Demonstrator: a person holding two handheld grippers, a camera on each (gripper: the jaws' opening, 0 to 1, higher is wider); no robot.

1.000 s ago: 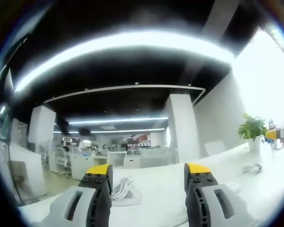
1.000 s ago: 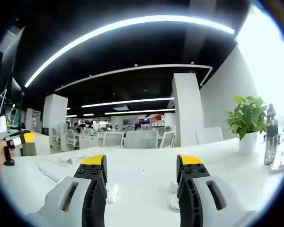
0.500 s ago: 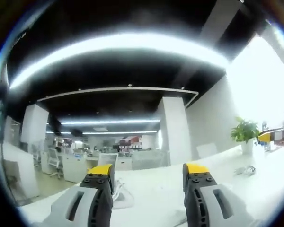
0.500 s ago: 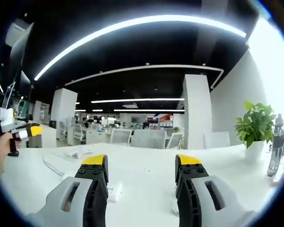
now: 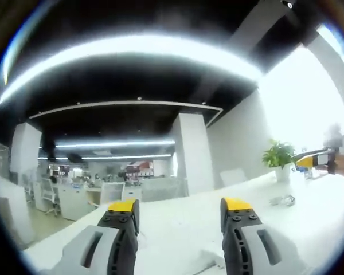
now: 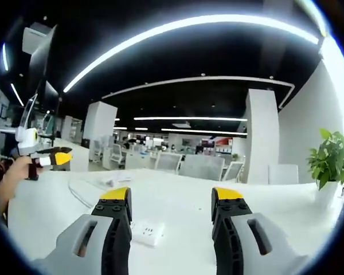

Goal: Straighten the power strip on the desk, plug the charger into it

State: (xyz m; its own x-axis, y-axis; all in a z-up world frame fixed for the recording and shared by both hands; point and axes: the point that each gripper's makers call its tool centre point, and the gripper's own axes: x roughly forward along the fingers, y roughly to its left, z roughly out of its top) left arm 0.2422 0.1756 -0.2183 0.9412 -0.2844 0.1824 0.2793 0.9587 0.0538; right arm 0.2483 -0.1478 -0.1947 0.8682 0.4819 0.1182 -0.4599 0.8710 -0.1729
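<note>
Right gripper view: right gripper (image 6: 169, 207) jaws spread, empty. Power strip (image 6: 147, 233) lies on desk (image 6: 178, 197) near front edge, cable (image 6: 80, 192) trailing left. Likely light, rigid, slippery plastic; pinch across narrow sides. Left gripper (image 5: 179, 215) jaws spread, empty.

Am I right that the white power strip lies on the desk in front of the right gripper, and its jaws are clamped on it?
Not quite. In the right gripper view the power strip does lie on the desk, but the right gripper is open and holds nothing; the strip rests free between its jaws.
</note>
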